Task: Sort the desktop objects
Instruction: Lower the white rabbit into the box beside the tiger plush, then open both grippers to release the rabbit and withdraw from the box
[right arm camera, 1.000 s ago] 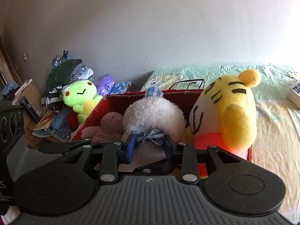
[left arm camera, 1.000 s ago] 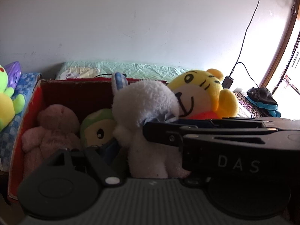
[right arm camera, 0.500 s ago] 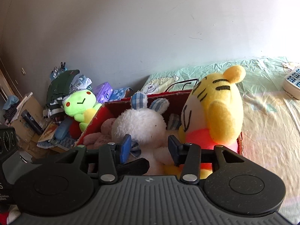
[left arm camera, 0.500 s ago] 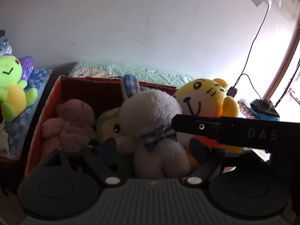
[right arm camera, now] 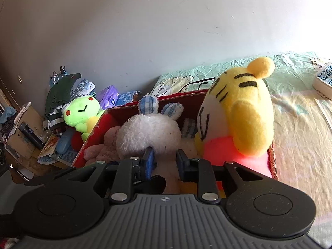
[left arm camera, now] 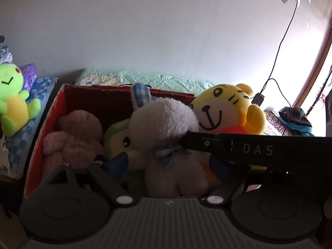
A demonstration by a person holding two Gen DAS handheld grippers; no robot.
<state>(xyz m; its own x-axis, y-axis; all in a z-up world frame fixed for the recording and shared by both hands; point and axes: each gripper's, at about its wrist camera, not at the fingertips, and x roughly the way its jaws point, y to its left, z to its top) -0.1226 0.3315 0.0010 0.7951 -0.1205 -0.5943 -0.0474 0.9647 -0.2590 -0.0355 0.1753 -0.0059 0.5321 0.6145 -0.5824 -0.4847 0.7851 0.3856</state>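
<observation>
We've got the white plush rabbit (left arm camera: 166,128) sitting upright in the red cardboard box (left arm camera: 51,108) on the bed (right arm camera: 296,124), between a pink plush (left arm camera: 74,134) at the box's left end and a yellow tiger plush (right arm camera: 244,112) at its right end. Our left gripper (left arm camera: 168,164) has its jaws wide apart either side of the rabbit's body, not pressing. Our right gripper (right arm camera: 164,161) has just been closing its jaws, now clamped on the rabbit's neck. A green frog plush (right arm camera: 83,114) sits outside, beyond the box's left end.

Plain pale wall (left arm camera: 155,31) behind; crumpled mint bedsheet (right arm camera: 294,95) along its foot; bright window with wooden frame (left arm camera: 319,66) at right; black cable (left arm camera: 284,41) hanging down wall
</observation>
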